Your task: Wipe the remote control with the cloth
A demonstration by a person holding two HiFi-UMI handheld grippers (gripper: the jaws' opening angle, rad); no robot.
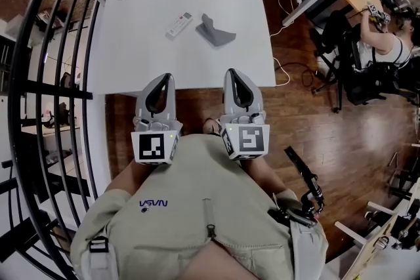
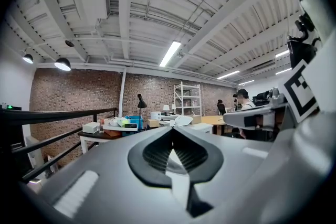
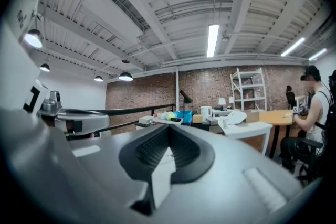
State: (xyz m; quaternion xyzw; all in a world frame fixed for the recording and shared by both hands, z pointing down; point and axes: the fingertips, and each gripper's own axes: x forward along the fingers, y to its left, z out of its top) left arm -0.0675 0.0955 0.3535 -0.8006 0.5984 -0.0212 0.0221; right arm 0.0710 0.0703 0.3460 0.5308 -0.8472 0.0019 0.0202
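Holding left claw (image 1: 163, 77) and right claw (image 1: 234, 73) side by side, both shut and empty, pointing level over the near edge of the white bench (image 1: 131, 62). Lying well ahead on the bench: remote (image 1: 179, 24), long axis slanting away to the right, more in line with left claw; grey cloth (image 1: 214, 31) sitting just right of it, apart, likely nearer right claw

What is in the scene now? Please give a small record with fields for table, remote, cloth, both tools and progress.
table: white, bears two items
remote control: white, lies flat, left of the cloth
cloth: grey, rumpled, apart from the remote control
left tool: shut, empty, over the near table edge
right tool: shut, empty, beside the left tool
progress: wiping not started, cloth not held
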